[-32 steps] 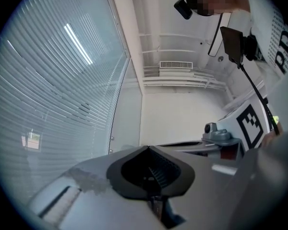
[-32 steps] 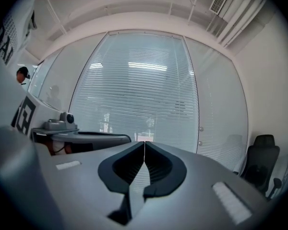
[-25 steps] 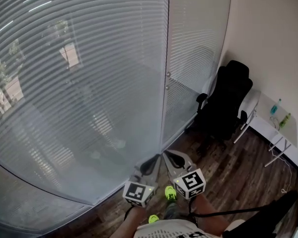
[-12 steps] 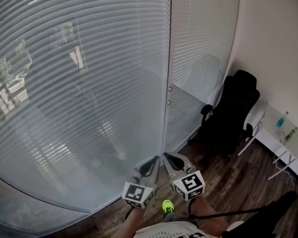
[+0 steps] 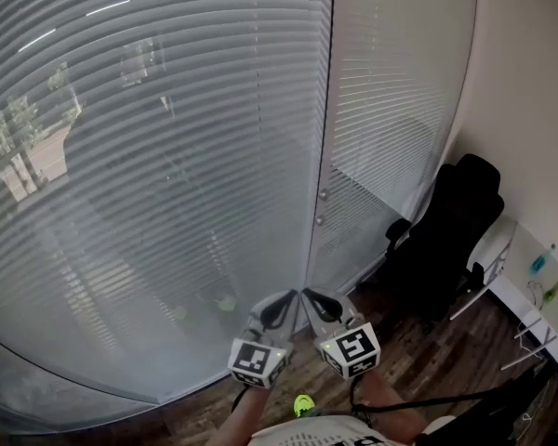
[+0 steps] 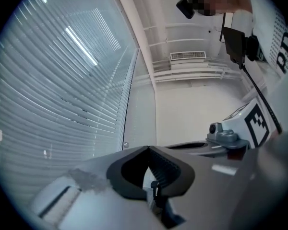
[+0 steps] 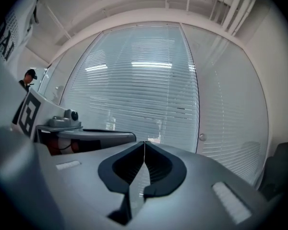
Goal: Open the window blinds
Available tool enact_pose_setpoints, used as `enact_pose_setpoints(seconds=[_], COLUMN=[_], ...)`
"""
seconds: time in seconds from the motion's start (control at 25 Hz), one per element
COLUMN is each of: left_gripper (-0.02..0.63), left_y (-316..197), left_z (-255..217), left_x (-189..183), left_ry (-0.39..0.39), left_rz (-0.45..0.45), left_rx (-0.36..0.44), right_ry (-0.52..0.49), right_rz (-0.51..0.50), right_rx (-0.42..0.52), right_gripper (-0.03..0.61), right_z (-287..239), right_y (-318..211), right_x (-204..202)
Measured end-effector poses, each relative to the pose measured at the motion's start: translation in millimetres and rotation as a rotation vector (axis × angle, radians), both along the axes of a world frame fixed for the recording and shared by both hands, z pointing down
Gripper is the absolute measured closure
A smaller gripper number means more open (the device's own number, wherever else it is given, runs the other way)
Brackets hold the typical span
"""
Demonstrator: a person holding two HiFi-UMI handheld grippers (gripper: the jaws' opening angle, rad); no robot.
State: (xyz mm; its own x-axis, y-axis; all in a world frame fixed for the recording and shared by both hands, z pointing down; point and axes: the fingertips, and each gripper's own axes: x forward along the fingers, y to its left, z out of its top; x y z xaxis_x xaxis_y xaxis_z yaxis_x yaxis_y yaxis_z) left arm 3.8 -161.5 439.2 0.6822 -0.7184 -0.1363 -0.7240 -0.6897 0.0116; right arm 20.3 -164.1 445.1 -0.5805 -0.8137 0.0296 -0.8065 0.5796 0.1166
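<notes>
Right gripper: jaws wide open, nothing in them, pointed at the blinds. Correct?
Not quite. The right gripper is shut, not wide open: in the right gripper view its jaws meet tip to tip. The rest holds: nothing is between them, and it points at the blinds.

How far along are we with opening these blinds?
Nothing done yet: the blinds cover both panes. The left gripper and right gripper, both shut and empty, hover before the glass, touching nothing. Remaining: reach the knobs by the frame, possibly the controls, and open the slats.
</notes>
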Motion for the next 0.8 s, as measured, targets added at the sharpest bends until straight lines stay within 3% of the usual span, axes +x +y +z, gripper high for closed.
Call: enact_pose_setpoints(seconds=[0.44,0.8], left_gripper=[0.611,0.611], left_y=[-48,-69], left_z=[1,18], left_x=[23,34], left_ry=[0.006,-0.007], left_rz=[-0.085,-0.088], left_rx=[0.011,0.026], right_ry=[0.019,0.026], right_rz=[-0.093,-0.087], right_rx=[-0.001,-0.016], right_gripper=[0.568,0.568], right_z=[4,30], right_y=[-52,-73], right_x=[26,34])
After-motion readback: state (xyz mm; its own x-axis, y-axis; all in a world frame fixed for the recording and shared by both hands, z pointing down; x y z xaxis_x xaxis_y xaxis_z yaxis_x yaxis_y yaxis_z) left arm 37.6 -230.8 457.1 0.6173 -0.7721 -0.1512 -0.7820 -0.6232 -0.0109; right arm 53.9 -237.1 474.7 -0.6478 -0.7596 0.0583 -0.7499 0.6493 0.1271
